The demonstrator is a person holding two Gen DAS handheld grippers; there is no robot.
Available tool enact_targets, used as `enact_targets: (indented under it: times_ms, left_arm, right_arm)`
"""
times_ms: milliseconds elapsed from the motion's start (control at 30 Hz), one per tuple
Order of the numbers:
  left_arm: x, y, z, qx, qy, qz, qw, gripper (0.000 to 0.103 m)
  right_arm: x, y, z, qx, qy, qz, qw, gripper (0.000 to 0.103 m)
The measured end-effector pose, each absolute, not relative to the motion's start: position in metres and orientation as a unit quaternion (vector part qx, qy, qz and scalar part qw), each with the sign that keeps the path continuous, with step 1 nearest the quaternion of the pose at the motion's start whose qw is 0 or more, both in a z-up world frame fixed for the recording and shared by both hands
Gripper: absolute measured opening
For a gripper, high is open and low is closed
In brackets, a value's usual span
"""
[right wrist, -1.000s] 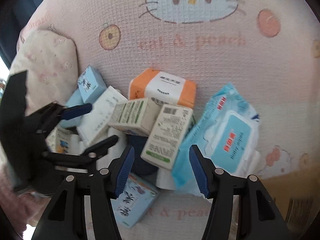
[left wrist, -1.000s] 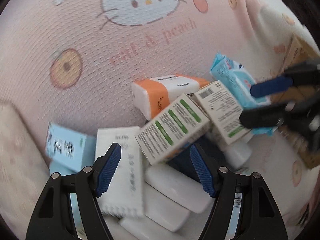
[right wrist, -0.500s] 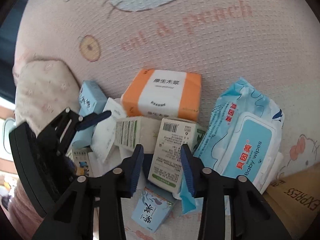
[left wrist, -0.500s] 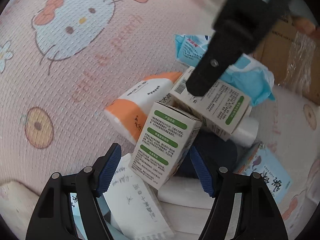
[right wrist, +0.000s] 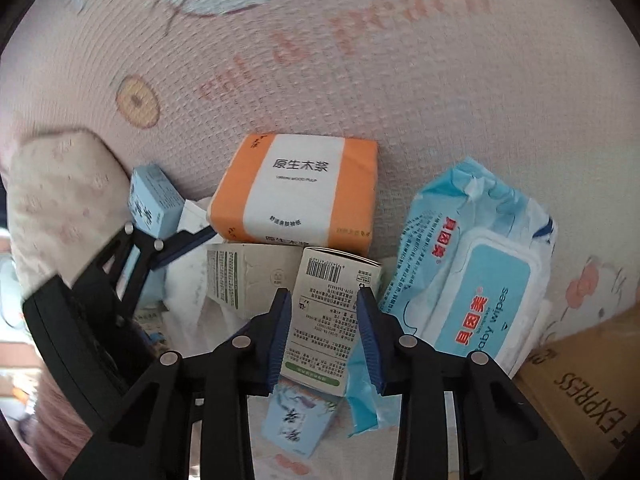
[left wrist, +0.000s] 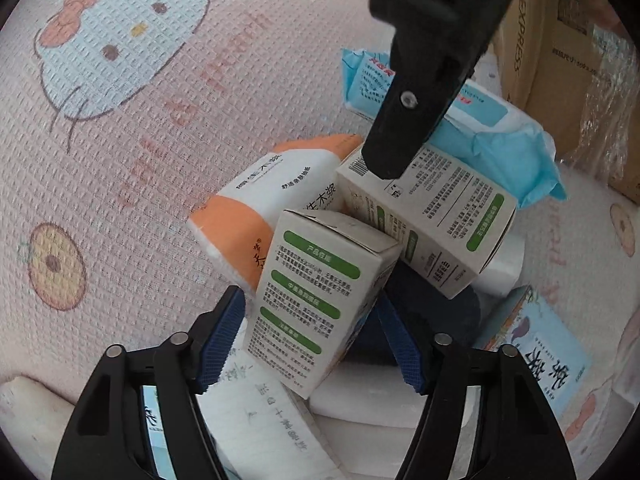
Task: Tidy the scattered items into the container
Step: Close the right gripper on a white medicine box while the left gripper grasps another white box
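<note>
A pile of packs lies on a pink cartoon mat [left wrist: 120,140]. My left gripper [left wrist: 310,340] straddles a white box with green labels [left wrist: 316,292]. Its jaws are closing, and gaps still show beside both pads. My right gripper [right wrist: 324,332] is closing on a second white and green box with a barcode [right wrist: 324,308], both blue pads against its sides. In the left wrist view that box [left wrist: 432,216] sits under the right gripper's black body. An orange tissue pack [right wrist: 296,192] and blue baby wipes [right wrist: 480,288] lie just beyond.
A brown cardboard box [right wrist: 580,380] stands at the right edge, also in the left wrist view [left wrist: 560,60]. Small light-blue boxes [right wrist: 152,200] [right wrist: 296,420], white packs [left wrist: 360,400] and a dark blue item [left wrist: 432,312] fill the pile. A pale cushion [right wrist: 60,200] lies on the left.
Both grippers have come down closer to the pile and rolled. The right jaws have narrowed around the barcode box. The green-labelled box now sits between the left fingers.
</note>
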State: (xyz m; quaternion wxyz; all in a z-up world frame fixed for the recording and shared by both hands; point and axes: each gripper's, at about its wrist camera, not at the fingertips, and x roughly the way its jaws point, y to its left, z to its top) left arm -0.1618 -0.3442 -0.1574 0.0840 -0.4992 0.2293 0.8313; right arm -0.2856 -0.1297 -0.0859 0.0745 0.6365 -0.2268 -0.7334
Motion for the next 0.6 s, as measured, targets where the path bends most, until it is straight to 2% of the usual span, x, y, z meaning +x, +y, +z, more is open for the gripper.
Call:
enact_targets:
  times_ms: [200, 333, 600]
  left_arm:
    - [-0.161, -0.35, -0.155, -0.501, 0.196, 0.84, 0.068, 0.067]
    - [-0.156, -0.361, -0.15, -0.509, 0.13, 0.849, 0.054, 0.063]
    - [-0.146, -0.388, -0.141, -0.525, -0.03, 0.85, 0.037, 0.058]
  right_arm:
    - [-0.281, -0.115, -0.096, 0.652, -0.244, -0.716, 0.052, 0.031]
    - [-0.28, -0.117, -0.093, 0.641, -0.249, -0.724, 0.058, 0.031]
    - [-0.285, -0.137, -0.091, 0.657, -0.192, -0.728, 0.034, 0.034]
